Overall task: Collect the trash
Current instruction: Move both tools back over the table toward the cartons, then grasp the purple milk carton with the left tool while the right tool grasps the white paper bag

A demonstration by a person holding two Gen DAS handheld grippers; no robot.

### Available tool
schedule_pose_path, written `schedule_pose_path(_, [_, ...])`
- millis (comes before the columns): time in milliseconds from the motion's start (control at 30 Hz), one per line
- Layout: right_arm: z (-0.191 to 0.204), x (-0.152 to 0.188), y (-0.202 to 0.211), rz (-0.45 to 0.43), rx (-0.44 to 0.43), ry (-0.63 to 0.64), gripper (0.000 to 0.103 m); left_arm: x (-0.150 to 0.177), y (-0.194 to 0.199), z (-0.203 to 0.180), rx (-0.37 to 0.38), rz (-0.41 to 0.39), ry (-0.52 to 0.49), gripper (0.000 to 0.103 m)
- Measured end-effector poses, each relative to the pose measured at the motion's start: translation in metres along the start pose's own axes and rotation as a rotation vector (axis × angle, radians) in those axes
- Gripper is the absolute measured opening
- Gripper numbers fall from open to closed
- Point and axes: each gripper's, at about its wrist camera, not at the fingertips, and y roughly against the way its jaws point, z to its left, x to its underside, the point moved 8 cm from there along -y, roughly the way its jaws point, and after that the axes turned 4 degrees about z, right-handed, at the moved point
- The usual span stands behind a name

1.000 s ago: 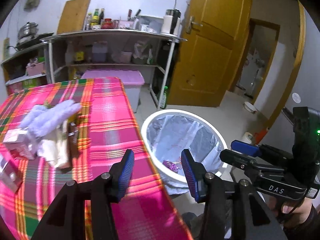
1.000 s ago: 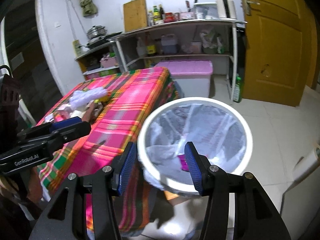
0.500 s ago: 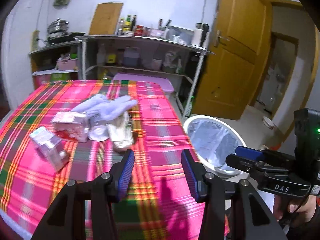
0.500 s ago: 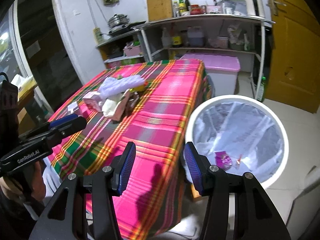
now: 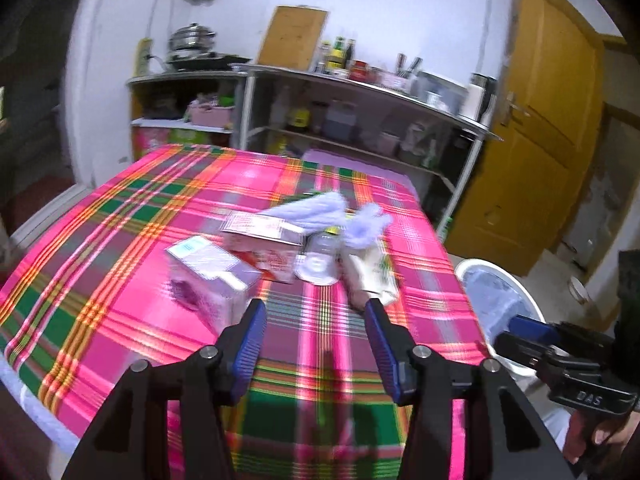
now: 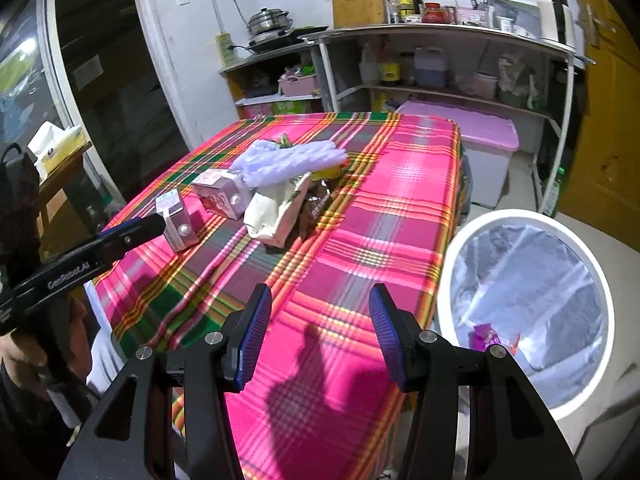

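Trash [image 6: 280, 184], cartons, a wrapper and a lilac glove, is heaped mid-worktop [image 6: 400, 208], one purple scrap lies in the lined bin [image 6: 448, 280], left gripper [image 5: 316, 340] opening on nothing, right gripper [image 6: 320, 336] half-open and empty.

We see a bright room – left view motion-blurred, edges bent and dark – shadows across the tablecloth [image 6: 320, 360].

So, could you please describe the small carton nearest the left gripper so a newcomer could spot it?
On the pink plaid tablecloth, find the heap of trash. The small carton stands alone at its near-left edge, apart from the bigger pink carton, with a round silver seal on its end.
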Motion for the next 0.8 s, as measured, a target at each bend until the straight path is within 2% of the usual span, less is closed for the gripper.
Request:
schedule_pose_path(167, [0.004, -0.009, -0.012, 0.009, -0.007, 0.004, 0.052, -0.008, -0.012, 0.033, -0.050, 0.002, 0.089, 0.057])
schedule_pose_path(333, [0.007, -0.017, -0.023, 0.012, -0.014, 0.005, 0.052, -0.015, -0.027, 0.048, -0.087, 0.008, 0.146, 0.061])
schedule_pose_path(400, [0.008, -0.020, -0.026, 0.013, -0.015, 0.006, 0.052, -0.017, -0.033, 0.049, -0.095, 0.005, 0.153, 0.065])
schedule_pose_path(800, [0.027, -0.038, -0.049, 0.020, -0.044, 0.033, 0.052, -0.019, -0.063, 0.070, -0.211, 0.027, 0.163, 0.065])
